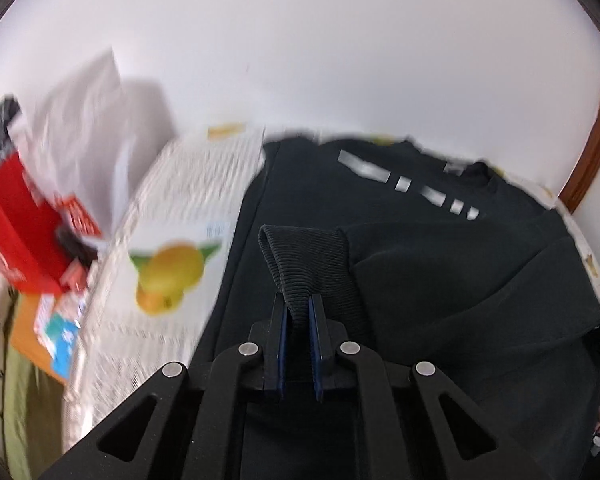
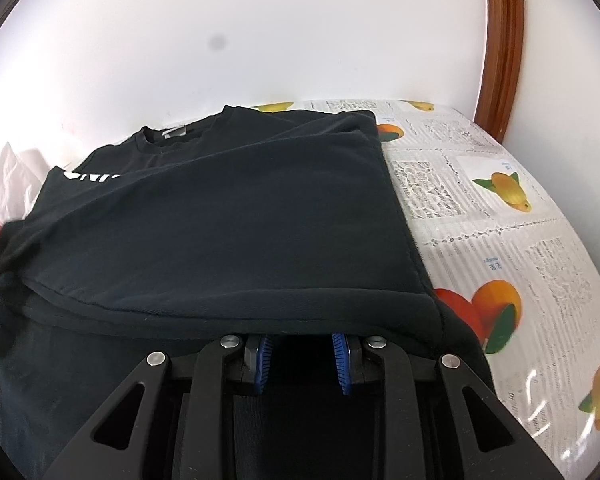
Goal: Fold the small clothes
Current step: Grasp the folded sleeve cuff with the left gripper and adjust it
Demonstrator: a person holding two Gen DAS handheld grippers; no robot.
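Note:
A black sweatshirt with white chest lettering (image 1: 420, 232) lies on the fruit-print tablecloth (image 1: 172, 216). My left gripper (image 1: 298, 308) is shut on its ribbed cuff (image 1: 300, 264), which it holds above the garment's left side. In the right wrist view the sweatshirt (image 2: 220, 216) is partly folded, with a layer laid over its body. My right gripper (image 2: 302, 340) is open at the near hem, and its fingertips are hidden under the folded fabric edge.
A red box (image 1: 20, 232), white tissue paper (image 1: 80, 128) and small packets (image 1: 60, 320) lie at the table's left. A white wall stands behind. A brown wooden frame (image 2: 504, 40) rises at the right. The tablecloth (image 2: 520, 240) shows right of the garment.

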